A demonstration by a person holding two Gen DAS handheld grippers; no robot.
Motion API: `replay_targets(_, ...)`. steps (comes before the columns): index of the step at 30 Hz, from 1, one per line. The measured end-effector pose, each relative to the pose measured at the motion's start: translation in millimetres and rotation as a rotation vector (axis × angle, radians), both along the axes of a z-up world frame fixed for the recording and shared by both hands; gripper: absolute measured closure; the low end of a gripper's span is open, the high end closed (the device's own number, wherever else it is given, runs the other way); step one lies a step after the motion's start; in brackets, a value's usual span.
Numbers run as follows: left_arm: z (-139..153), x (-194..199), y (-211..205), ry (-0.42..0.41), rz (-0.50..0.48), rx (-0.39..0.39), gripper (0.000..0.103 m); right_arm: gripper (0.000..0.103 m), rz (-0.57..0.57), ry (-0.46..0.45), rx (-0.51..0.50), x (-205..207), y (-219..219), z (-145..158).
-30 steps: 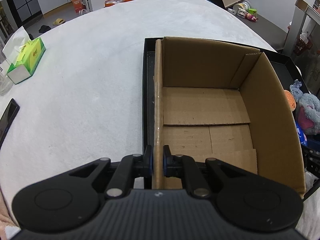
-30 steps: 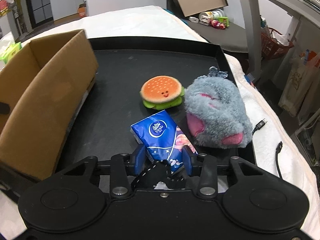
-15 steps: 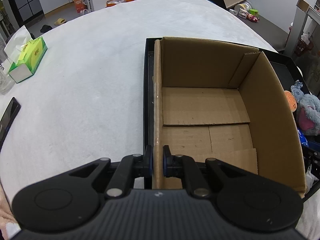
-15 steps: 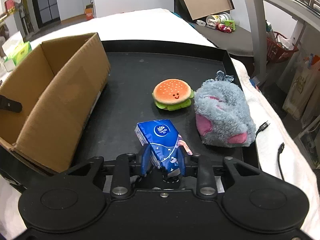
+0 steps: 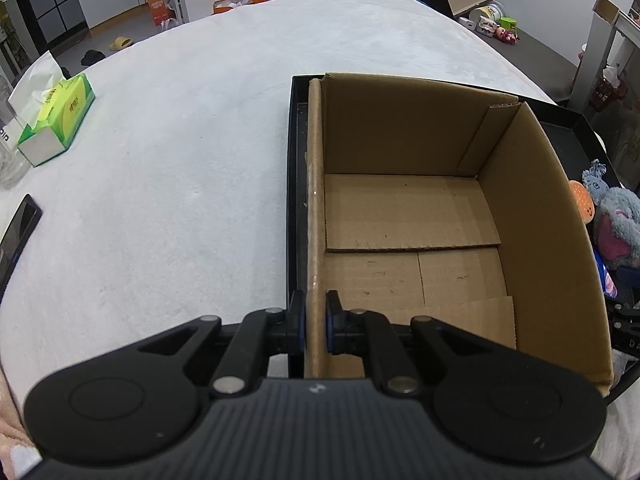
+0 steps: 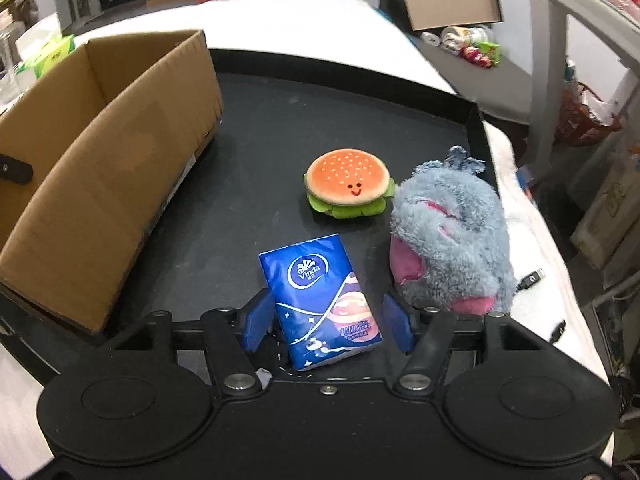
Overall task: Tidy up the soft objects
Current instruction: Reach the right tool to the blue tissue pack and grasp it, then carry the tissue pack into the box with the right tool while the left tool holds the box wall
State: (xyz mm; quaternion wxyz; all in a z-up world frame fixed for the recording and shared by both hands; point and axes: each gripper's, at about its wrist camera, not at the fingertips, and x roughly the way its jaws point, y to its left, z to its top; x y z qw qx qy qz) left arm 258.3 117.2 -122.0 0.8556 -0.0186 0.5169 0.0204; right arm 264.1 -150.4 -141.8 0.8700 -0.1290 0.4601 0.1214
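Fingers on the right gripper [image 6: 328,326] are opening around the blue tissue pack [image 6: 320,304] — the pack sits between the blue pads, with a clear gap on its right side and the left pad just beside it, so no squeeze on it now. It lies on the black tray [image 6: 280,128], near edge, tilted a little. Left gripper [image 5: 316,322] fingers are pinched tight on the near wall of the cardboard box [image 5: 540,220], which stands in the left part of the same tray; the box is empty.

Handling, as a judgement: the pack is light, soft and wrapped in glossy film — it will dent under the pads and may slide if gripped by the faces alone. Best hold looks like across the short width, mid-length, where the folded tissue gives some body; a grip at the end risks crushing a corner or pivoting.

Burger plush [image 6: 348,188] and grey-pink plush [image 6: 452,236] sit further right on the tray, touching each other or nearly so. Both look light and squashy; the fur should give friction. The grey one is bulky, so grab a narrower fold rather than the full body.
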Motion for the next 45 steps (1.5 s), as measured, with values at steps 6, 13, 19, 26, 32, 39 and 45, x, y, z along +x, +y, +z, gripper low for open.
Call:
replay_targets(6,0,0,-1,0.001,-0.001,0.005,0.095,0.043,0.052,0.024,-0.019,9,4,-6)
replay_targets(13,0,0,-2,0.001,0.001,0.006,0.095,0.051,0.044,0.050,-0.018,13,4,-12)
replay_targets(19,-1,0,-2,0.002,0.002,0.007,0.095,0.053,0.049,0.050,-0.006,11,5,-9)
replay_targets(26,-2,1,-3,0.007,0.000,0.010,0.095,0.053,0.064,0.062,-0.003,7,12,-4)
replay_targets(32,-2,2,-2,0.010,0.005,0.006,0.095,0.053,0.035,0.096,-0.022,9,20,6)
replay_targets(39,-2,2,-2,0.008,0.002,0.006,0.095,0.053,0.030,0.092,0.005,8,30,29)
replay_targets(45,-3,2,-2,0.007,0.001,0.009,0.095,0.053,0.033,0.050,0.059,7,37,63)
